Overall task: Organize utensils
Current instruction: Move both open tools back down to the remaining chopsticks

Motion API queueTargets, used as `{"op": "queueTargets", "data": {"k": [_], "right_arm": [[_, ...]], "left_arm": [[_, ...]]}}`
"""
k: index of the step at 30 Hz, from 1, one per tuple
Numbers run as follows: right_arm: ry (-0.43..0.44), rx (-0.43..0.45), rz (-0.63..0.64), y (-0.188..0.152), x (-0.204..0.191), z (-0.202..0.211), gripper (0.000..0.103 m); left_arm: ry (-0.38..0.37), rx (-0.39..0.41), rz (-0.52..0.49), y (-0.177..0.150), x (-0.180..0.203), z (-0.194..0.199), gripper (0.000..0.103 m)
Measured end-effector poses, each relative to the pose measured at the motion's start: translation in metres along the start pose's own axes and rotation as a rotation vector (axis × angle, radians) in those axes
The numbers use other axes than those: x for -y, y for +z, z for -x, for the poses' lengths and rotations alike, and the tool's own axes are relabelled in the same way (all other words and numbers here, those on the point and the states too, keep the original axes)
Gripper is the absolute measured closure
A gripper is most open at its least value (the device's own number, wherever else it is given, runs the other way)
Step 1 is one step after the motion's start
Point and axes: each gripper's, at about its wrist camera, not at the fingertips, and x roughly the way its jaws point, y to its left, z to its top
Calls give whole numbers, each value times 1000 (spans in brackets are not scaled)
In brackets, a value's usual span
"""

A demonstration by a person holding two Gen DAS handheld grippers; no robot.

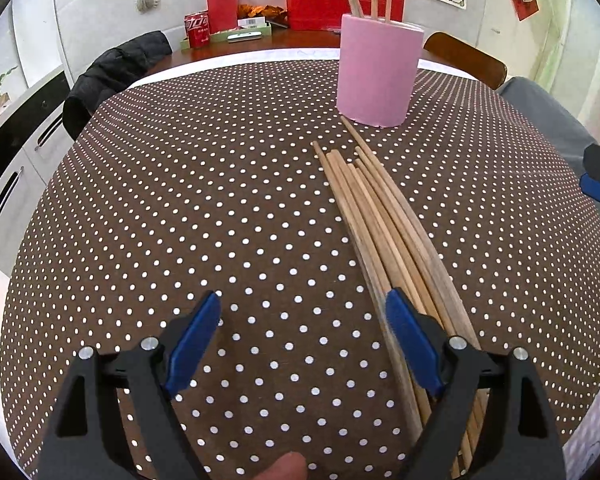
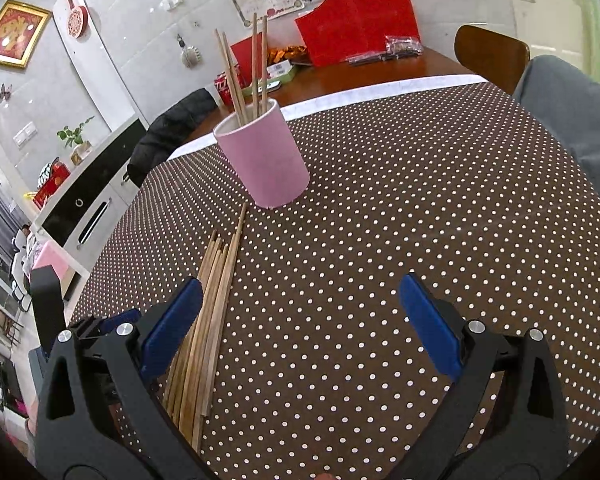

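Tabletop point(image 1: 204, 200) covered in a brown cloth with white polka dots fills both wrist views. At the left, the left gripper point(image 1: 304, 312) hangs just above the cloth with its blue-padded fingers point(image 1: 194, 340) spread wide and nothing between them. Just to its right lies a bundle of wooden chopsticks point(image 1: 380, 220), loose and roughly parallel on the cloth, their far ends pointing toward a pink cup point(image 1: 376, 70). The cup stands upright near the far side of the table, close to the tips of the bundle, and holds a few chopsticks upright point(image 2: 256, 64). Farther right, the right gripper point(image 2: 300, 296) is also spread wide and empty, low over the cloth, with the bundle passing under its left finger point(image 2: 172, 328). A wooden chair back point(image 2: 492, 56) shows beyond the table at the far right.
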Motion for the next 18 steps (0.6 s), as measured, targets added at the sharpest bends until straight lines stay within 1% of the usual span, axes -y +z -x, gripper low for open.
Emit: {"op": "queueTargets", "data": {"k": [2,6,10,14,16,18], "right_arm": [[-4,-11,10,-1,-2,-3,6],[-11,-33,27,-4,-5,-10,6],[-24,-62,65,-9,-10,-15,6],[-46,-112,148,-20,-22,-26,6],[-57,-145,217,-29,-34,-35,6],[-68,-167,278,-36,-46,-43,6]], "left_arm": [[2,6,-10,2,4,-1,19],[34,27,-32,0,12,-1,19],[47,22,-16,-1,11,0,18],[65,29,-20,-4,7,4,18],[80,36,-31,-6,7,6,18],[74,45,-27,-8,5,7,18]]}}
